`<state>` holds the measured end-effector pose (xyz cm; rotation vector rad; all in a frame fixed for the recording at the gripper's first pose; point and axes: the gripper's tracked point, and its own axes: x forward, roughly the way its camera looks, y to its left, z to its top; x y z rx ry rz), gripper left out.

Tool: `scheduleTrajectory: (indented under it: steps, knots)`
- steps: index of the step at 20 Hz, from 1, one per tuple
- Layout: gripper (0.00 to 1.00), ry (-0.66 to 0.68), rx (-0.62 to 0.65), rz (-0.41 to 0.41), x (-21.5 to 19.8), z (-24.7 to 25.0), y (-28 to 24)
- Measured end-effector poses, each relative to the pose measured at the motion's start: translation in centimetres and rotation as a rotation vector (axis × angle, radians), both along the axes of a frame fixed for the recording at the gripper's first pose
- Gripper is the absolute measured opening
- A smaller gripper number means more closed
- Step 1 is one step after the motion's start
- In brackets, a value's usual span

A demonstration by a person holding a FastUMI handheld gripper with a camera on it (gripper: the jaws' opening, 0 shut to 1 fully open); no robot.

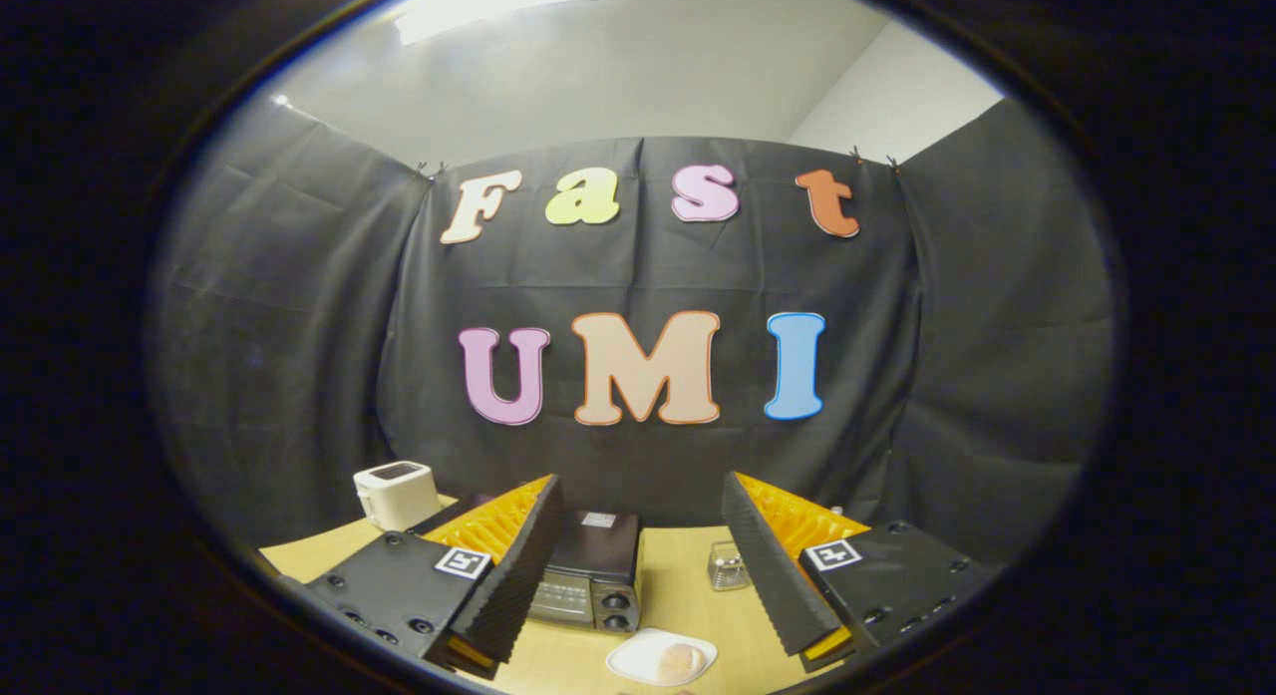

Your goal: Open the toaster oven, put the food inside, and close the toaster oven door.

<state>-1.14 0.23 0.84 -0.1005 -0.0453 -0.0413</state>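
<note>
While gripper [638,575] gapes, toaster oven [591,575] faces it.

Black tongs [638,615] with ribbed pads, orange finger backs, screwed black blocks, square black-and-white markers

A: What stands behind it all?

B: Black cloth [638,276], hung in creased panels well beyond the jaws and wrapping round on both sides.

A: And above the cloth?

B: A pale wall [618,87], meeting a white side wall [897,97] in a corner up and to the right. A bright ceiling light [498,2] glares high overhead.

A: What's underneath?

B: A light wooden surface [688,595], running from under the jaws to the foot of the cloth.
</note>
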Motion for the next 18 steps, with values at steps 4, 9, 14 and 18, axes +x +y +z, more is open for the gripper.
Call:
scheduleTrajectory:
  steps: [4,9,14,18]
  knots:
    - [0.98,0.002,-0.003,0.009,-0.1,-0.2,0.5]
    - [0.98,0.006,0.008,0.051,0.0,-2.3,3.0]
    - [0.98,0.031,0.053,0.134,0.7,-6.1,7.2]
    - [0.98,0.050,0.079,0.164,1.8,-10.0,10.1]
